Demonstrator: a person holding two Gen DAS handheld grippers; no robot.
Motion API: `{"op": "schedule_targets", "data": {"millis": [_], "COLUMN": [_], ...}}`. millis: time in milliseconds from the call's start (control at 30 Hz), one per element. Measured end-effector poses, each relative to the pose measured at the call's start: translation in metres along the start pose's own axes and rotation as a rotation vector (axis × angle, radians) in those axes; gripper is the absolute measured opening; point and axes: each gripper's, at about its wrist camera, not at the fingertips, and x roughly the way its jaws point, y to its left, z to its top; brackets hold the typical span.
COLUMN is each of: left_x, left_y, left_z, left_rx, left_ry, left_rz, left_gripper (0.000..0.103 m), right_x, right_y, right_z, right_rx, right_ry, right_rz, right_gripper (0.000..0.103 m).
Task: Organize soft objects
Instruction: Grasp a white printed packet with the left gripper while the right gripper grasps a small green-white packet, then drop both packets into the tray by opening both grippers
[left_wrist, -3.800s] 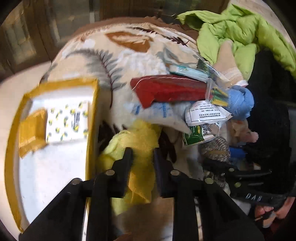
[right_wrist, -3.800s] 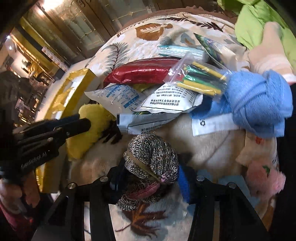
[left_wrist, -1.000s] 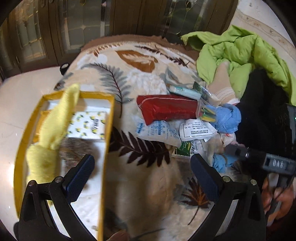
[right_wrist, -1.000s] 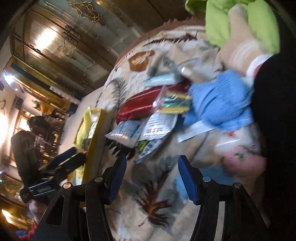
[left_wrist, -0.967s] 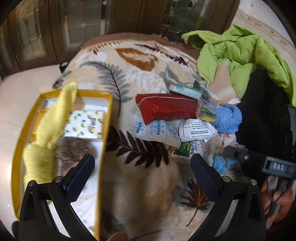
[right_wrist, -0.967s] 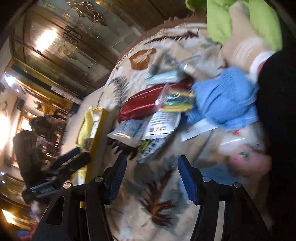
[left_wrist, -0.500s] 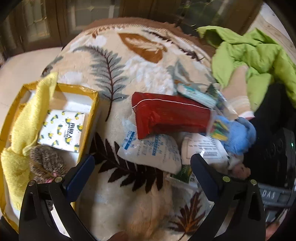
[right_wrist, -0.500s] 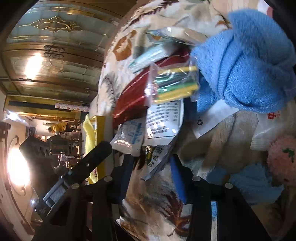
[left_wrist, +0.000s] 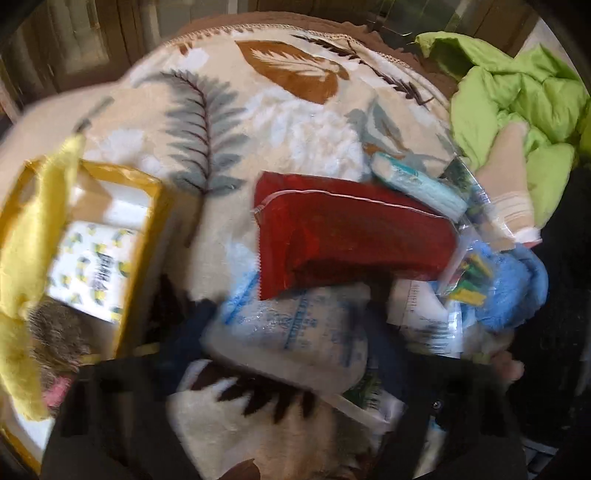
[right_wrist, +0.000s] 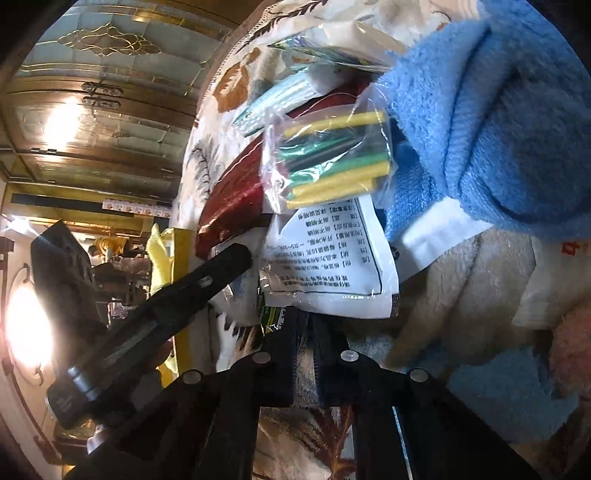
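Observation:
In the left wrist view a yellow-rimmed box (left_wrist: 147, 229) at the left holds a yellow cloth (left_wrist: 29, 240), a knitted hat (left_wrist: 55, 339) and a lemon-print tissue pack (left_wrist: 92, 273). My left gripper (left_wrist: 291, 350) is open and blurred. Its fingers straddle a white packet with blue print (left_wrist: 295, 325), which lies below a red pouch (left_wrist: 351, 236). A blue towel (right_wrist: 498, 110) fills the upper right of the right wrist view. My right gripper (right_wrist: 306, 332) is almost fully shut, its tips at the lower edge of a white printed sachet (right_wrist: 325, 258). Whether it pinches the sachet is unclear.
Everything lies on a leaf-print blanket (left_wrist: 258, 129). A clear bag of coloured tubes (right_wrist: 332, 158) rests on the red pouch and the sachet. A green jacket (left_wrist: 517, 99) is heaped at the far right. A pink fluffy item (right_wrist: 569, 350) and a pale blue one (right_wrist: 480, 387) lie near the right gripper.
The left gripper has moved forward and down from the box to the white-blue packet. The right gripper has closed from wide open and come in close under the sachet.

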Motion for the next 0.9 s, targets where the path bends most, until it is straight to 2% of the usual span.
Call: {"op": "schedule_targets", "data": {"millis": [33,67,133,300,367,567,700,900], "left_x": [0.0,-0.002,-0.011,-0.025,-0.031,-0.062,-0.086,-0.117], "left_y": [0.003,0.007,0.01,0.014,0.016,0.02,0.029,0.072], "left_z": [0.0,0.0,-0.002,-0.015,-0.022,-0.031,-0.034,-0.038], "left_rx": [-0.013,-0.034,-0.034,-0.03,-0.031,-0.014,-0.009,-0.041], "left_ry": [0.007,0.02,0.0,0.006,0.009,-0.026,-0.061,-0.125], "left_rz": [-0.021,-0.064,-0.062,-0.088,-0.099,-0.124,-0.132,-0.08], "left_gripper": [0.047,0.038,0.032,0.029,0.029,0.029,0.029,0.029], "right_x": [-0.002,-0.004,-0.009,-0.025,-0.032,-0.045,-0.053,-0.046], "right_y": [0.0,-0.001,-0.003,0.004,0.004,0.001,0.015,0.053], "right_z": [-0.002,-0.003,-0.007,-0.016,-0.022,-0.034,-0.04,-0.034], "right_rx": [-0.002,-0.003,-0.002,-0.011,0.001,0.039,0.019,-0.03], "right_ry": [0.0,0.0,0.0,-0.006,0.005,0.012,0.017,0.045], "right_rz": [0.006,0.013,0.03,0.077,0.12,0.19,0.224,0.281], "right_gripper": [0.006,0.005,0.004,0.003,0.003,0.003,0.003,0.003]}}
